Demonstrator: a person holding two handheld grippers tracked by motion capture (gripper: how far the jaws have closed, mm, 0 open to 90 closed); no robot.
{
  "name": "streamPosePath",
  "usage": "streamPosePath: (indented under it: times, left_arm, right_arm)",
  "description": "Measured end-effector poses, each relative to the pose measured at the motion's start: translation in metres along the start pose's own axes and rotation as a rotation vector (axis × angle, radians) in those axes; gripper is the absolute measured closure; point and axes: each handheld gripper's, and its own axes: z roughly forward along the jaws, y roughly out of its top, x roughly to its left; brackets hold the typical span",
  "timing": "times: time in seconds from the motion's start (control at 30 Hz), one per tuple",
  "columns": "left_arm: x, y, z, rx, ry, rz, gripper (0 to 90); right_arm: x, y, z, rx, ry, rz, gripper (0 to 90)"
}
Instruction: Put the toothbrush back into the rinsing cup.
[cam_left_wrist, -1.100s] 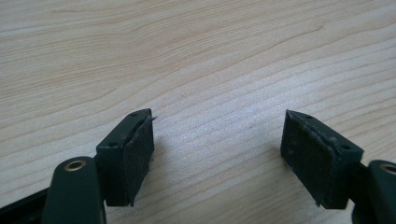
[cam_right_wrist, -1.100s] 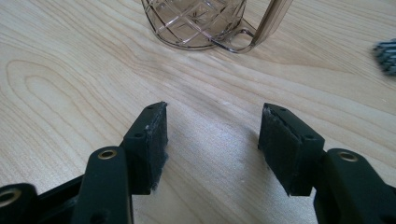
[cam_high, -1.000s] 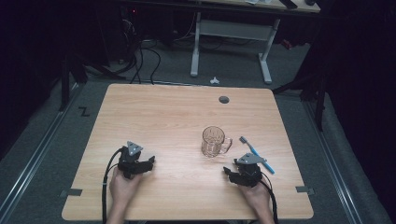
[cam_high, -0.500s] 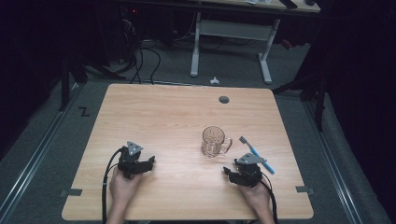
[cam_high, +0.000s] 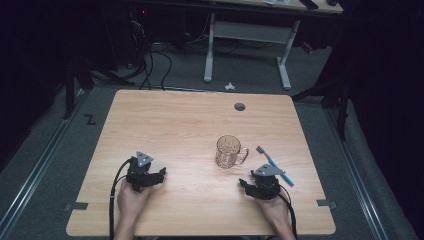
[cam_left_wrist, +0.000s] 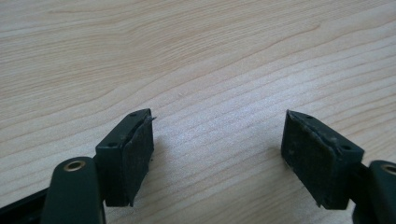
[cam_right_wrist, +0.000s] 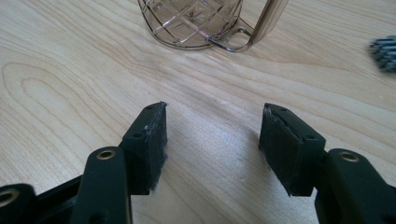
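The table has a pale wood-grain top with a smooth, faintly satin finish; a soft sheen shows between the jaws in the left gripper view. The mug is clear, brownish-tinted glass or plastic, glossy, with a cut diamond pattern on its wall. The toothbrush looks like smooth blue plastic. The left gripper and the right gripper are matt black plastic with brass-coloured rivets, and their pads look rubbery, dull and frayed at the edges.
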Motion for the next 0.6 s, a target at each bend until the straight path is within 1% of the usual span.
streamPosePath:
  times: [0.13, 0.17, 0.27, 0.3, 0.33, 0.43, 0.5, 0.6]
  left_arm:
    - [0.0, 0.0, 0.0, 0.0, 0.0, 0.0, 26.1]
    - [-0.0001, 0.0, 0.0001, -0.001, 0.001, -0.001, 26.0]
    - [0.0, 0.0001, 0.0001, -0.001, 0.001, -0.001, 26.1]
    - [0.0, 0.0001, 0.0001, 0.0, 0.001, -0.001, 26.1]
    - [0.0, 0.0001, 0.0, 0.0, 0.001, -0.001, 26.1]
    - [0.0, 0.0001, 0.0001, -0.001, 0.002, -0.003, 26.2]
    - [0.0, 0.0001, 0.0001, 0.0, 0.002, -0.002, 26.3]
    - [0.0, 0.0001, 0.0002, -0.002, 0.002, -0.006, 26.3]
  right_arm:
    - [0.0016, 0.0005, 0.0002, -0.001, 0.004, 0.0, 45.7]
    - [0.0031, 0.0023, 0.0, 0.011, 0.008, -0.01, 46.9]
    - [0.003, 0.0035, -0.0008, 0.014, 0.007, -0.01, 47.8]
    - [0.0031, 0.0036, -0.0018, 0.01, 0.015, 0.0, 48.3]
    - [0.0026, 0.0037, -0.0023, 0.006, 0.016, -0.008, 48.7]
    - [0.0023, 0.003, -0.004, 0.005, 0.021, -0.005, 49.4]
    - [0.002, 0.0019, -0.0062, 0.0, 0.024, 0.006, 50.1]
    - [0.002, 0.002, -0.008, -0.006, 0.022, 0.001, 50.7]
